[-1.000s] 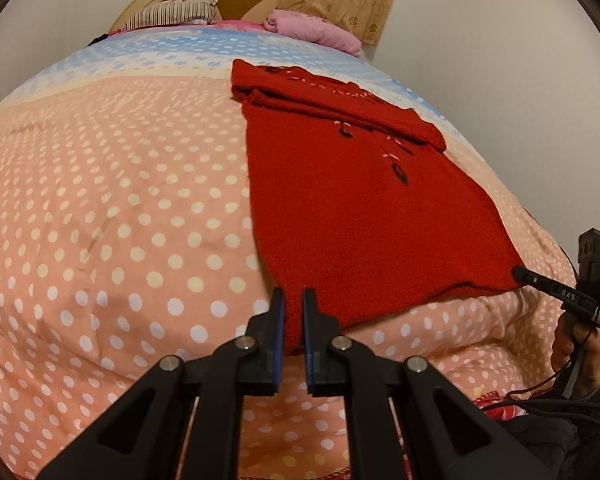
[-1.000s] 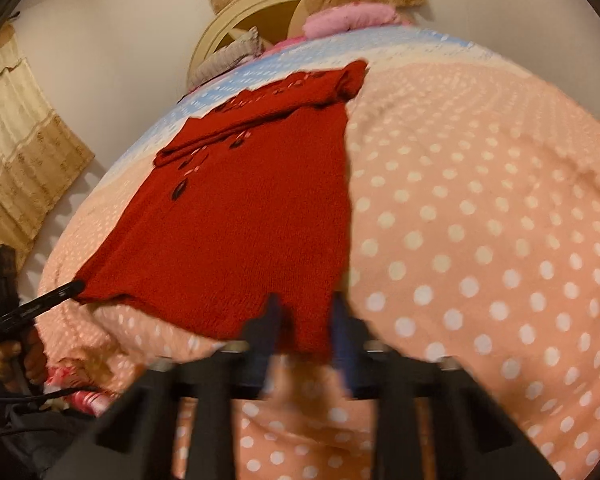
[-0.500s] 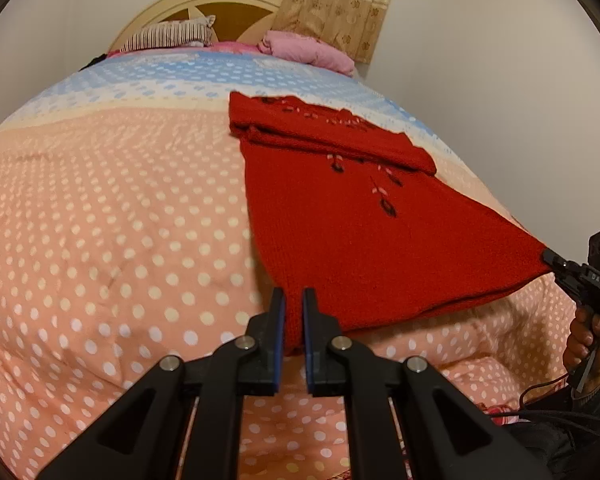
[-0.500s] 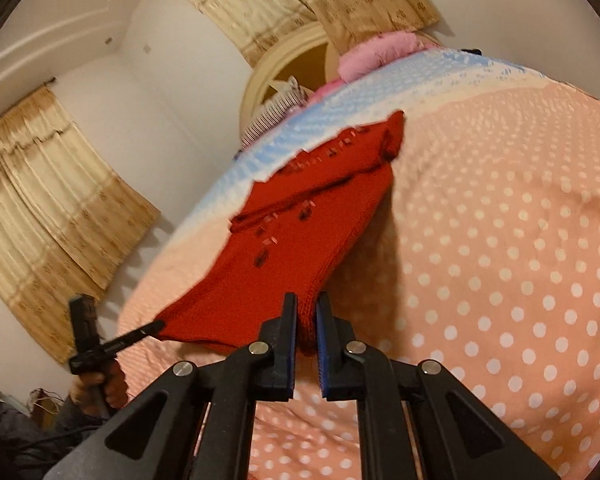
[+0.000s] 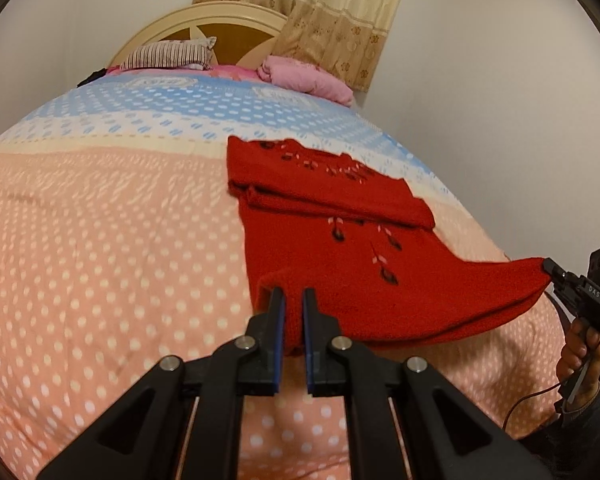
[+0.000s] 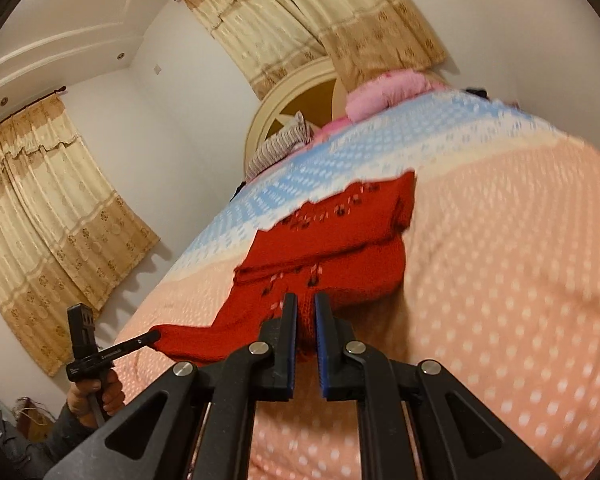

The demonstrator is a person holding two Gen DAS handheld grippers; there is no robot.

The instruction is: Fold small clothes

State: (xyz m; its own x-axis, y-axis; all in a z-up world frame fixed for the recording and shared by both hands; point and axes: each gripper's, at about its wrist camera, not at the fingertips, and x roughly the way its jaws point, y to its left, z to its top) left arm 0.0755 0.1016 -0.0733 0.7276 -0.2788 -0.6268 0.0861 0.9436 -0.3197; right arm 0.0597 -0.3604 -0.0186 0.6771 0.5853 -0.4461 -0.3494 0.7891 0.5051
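Left gripper (image 5: pixel 293 304): black two-finger claw, clamped on near hem corner of red knitted embroidered sweater (image 5: pixel 340 248). Right gripper (image 6: pixel 306 312): same make, pinching opposite hem corner. Hem raised between both claws; sweater's far end, sleeves folded across, resting ahead on peach polka-dot quilt (image 5: pixel 100 260). Beyond: pink bundle (image 5: pixel 308 80), striped pillow (image 5: pixel 168 54). Step judged: lengthwise fold under way. Next: carry hem forward onto collar, release evenly.
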